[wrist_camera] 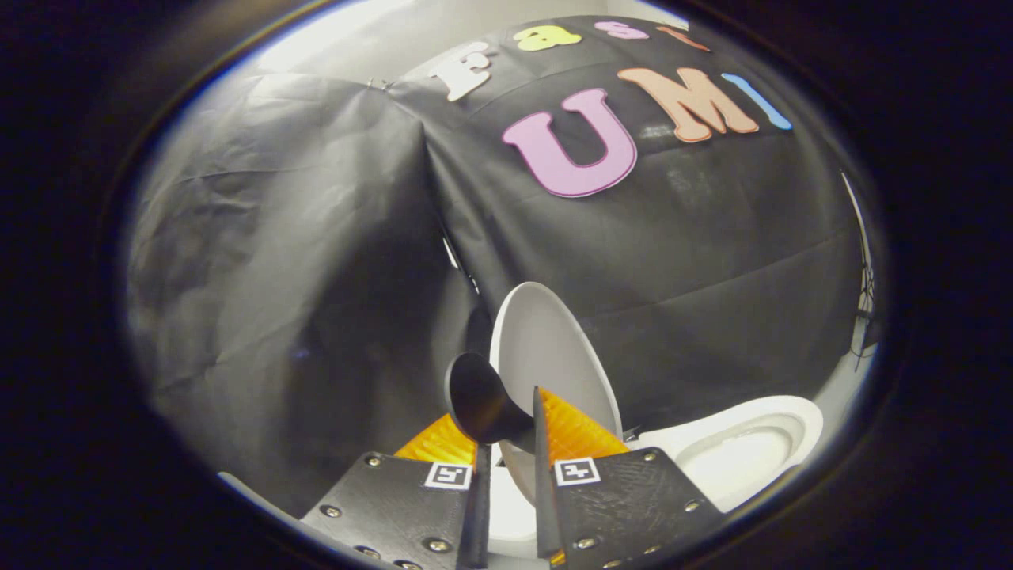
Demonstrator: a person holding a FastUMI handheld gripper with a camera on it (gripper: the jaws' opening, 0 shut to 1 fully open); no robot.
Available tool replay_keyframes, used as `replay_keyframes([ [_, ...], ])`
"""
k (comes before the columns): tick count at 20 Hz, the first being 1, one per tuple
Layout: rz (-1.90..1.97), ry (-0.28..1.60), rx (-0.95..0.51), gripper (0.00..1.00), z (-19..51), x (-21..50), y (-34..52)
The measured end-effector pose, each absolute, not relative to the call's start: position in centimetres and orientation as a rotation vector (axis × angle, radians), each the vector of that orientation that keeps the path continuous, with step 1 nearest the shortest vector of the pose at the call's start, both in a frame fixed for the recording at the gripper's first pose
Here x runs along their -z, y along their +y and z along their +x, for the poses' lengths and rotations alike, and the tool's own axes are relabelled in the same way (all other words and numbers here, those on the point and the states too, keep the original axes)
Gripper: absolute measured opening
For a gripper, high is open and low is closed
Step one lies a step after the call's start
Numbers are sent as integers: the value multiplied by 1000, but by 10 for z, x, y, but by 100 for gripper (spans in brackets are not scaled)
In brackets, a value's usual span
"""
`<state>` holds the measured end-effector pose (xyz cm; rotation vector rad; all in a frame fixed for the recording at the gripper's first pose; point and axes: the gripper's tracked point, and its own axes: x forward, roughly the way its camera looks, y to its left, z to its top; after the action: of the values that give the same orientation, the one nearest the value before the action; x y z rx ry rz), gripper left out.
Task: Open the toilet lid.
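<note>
Standing raised and nearly upright just ahead of the fingers, the white oval plastic toilet lid [550, 356] shows its broad pale face, its top edge leaning toward the black cloth wall [316, 261] of the booth behind it. The gripper [506, 443] is drawn in narrow, its two fingers close together with only a slim gap between them, and in that gap sits a dark, funnel-shaped knob [481, 400] that juts out from the lid's near edge; the knob's flared end points away from the lid toward the cloth wall, and its narrow neck runs down between the fingertips. Both fingers appear to press against that neck, one from each side, so the jaws are clamped on the knob rather than on the lid's rim itself. The lid's lower part passes down between the fingers and is partly hidden by them. Beside the lid, on the side away from the knob and lower down, lies the white ceramic toilet bowl [736, 451] with its rounded seat rim and pale hollow open to view, well clear of the lid's face. A strip of light floor [843, 388] shows just past the bowl, where the cloth wall ends.
</note>
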<state>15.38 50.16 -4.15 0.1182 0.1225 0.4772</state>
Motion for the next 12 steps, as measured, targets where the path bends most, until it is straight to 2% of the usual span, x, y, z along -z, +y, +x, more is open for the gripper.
replay_keyframes([
  [12,-69,168,-524,24,153,58,530],
])
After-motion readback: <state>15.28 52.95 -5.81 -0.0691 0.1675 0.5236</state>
